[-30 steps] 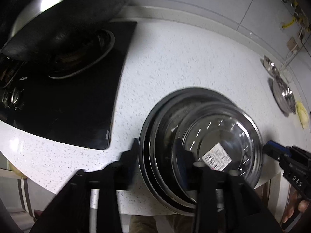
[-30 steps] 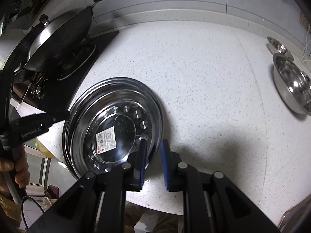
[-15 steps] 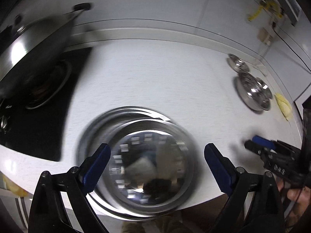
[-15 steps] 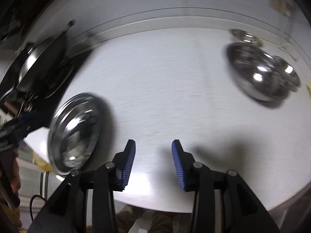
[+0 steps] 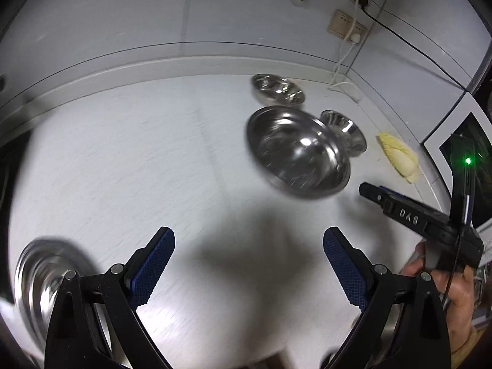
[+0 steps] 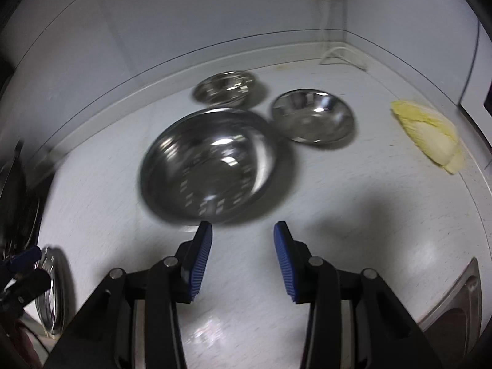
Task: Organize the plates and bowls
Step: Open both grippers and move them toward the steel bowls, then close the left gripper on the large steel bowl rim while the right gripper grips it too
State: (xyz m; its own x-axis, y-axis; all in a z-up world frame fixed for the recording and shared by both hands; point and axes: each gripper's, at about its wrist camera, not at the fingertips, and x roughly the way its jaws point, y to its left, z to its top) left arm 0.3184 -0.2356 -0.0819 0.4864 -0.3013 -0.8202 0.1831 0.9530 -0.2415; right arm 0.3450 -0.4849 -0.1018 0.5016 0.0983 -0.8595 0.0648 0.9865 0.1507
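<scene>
A large steel bowl sits on the white counter, just beyond my right gripper, which is open and empty. A smaller steel bowl and a shallow steel dish lie behind it. The left wrist view shows the same large bowl, the small bowl and the dish ahead to the right. My left gripper is wide open and empty over bare counter. The stack of steel plates lies at the lower left, blurred; it also shows in the right wrist view.
A piece of yellow cabbage lies on the counter at the right. A wall socket with cables is on the back wall. A sink edge shows at the lower right. The right gripper body appears in the left wrist view.
Both grippers have swung right, away from the plate stack toward the bowls. The right gripper has opened wider. The stove and wok have left the left wrist view.
</scene>
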